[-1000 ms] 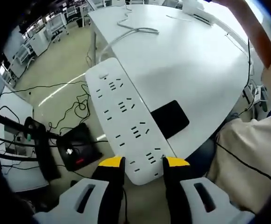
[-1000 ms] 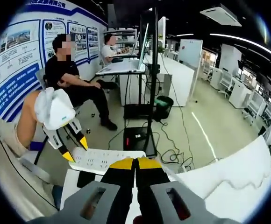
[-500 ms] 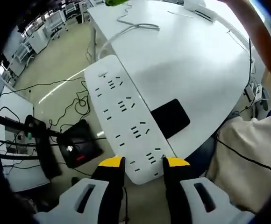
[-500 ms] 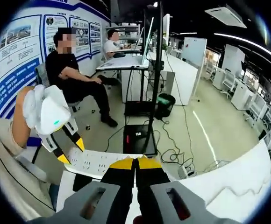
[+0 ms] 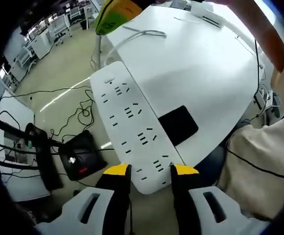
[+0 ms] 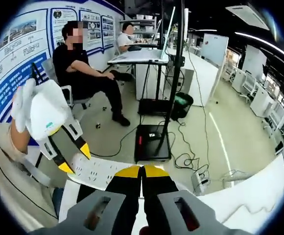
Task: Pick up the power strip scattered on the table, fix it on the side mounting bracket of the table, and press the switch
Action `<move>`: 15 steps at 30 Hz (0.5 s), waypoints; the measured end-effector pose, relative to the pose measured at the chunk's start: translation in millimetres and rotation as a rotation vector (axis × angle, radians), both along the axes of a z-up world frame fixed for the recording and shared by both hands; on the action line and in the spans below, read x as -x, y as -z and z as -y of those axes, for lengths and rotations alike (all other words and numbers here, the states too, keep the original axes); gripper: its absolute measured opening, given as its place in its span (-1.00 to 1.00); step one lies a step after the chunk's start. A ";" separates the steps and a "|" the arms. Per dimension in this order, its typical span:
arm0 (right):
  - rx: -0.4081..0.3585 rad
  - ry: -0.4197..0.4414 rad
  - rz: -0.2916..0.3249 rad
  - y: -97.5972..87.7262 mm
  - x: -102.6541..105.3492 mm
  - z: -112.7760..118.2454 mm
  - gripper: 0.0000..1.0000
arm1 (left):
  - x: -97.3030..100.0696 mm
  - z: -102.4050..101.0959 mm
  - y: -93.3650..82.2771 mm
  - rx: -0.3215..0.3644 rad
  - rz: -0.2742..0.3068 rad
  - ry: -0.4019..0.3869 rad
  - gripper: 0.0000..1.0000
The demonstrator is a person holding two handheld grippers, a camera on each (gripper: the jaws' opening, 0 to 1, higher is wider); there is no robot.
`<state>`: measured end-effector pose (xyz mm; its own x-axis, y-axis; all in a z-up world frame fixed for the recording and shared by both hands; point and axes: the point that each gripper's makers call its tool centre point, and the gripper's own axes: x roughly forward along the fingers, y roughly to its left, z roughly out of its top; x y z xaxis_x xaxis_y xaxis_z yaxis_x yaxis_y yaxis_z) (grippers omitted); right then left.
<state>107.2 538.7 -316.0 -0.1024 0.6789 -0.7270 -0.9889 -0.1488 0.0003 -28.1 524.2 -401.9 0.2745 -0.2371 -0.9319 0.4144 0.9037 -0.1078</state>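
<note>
Left gripper (image 5: 149, 170): yellow-tipped fingers (image 5: 117, 171) are clamped on the near end of the power strip, one on each long side.
Power strip (image 5: 132, 122): long, white, rows of sockets facing up, stretching away from the left gripper; it hangs out past the desk edge, over the floor. In the right gripper view it (image 6: 95, 172) lies flat just beyond the right fingertips, with the left gripper (image 6: 72, 158) gripping its left end.
Switch end: a small mark at the far end of the strip, too small to call a switch for sure.
Cable (image 5: 137, 33): white, loops across the desk top beyond the strip's far end.
Desk (image 5: 201, 78): white top, a black flat patch (image 5: 177, 125) lying on it just beside the strip.
Right gripper (image 6: 142, 171): fingers pressed tip to tip, nothing between them; in the left gripper view its yellow-green tip (image 5: 113, 13) hovers above the strip's far end.
Floor (image 5: 59, 78): loose black wires and a black box with a red light below the strip.
Background: a seated person in black (image 6: 83, 73) sits by another desk.
Mounting bracket: cannot pick it out.
</note>
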 end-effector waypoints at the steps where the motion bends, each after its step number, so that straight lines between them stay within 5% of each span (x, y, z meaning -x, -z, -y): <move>1: 0.005 0.000 -0.002 1.2 0.2 -1.1 -1.00 | -2.2 -1.5 0.0 0.000 -0.002 0.002 -0.25; 15: 0.046 0.021 0.003 16.6 -4.7 -7.1 -1.00 | -6.6 -3.6 0.8 -0.011 -0.013 0.008 -0.25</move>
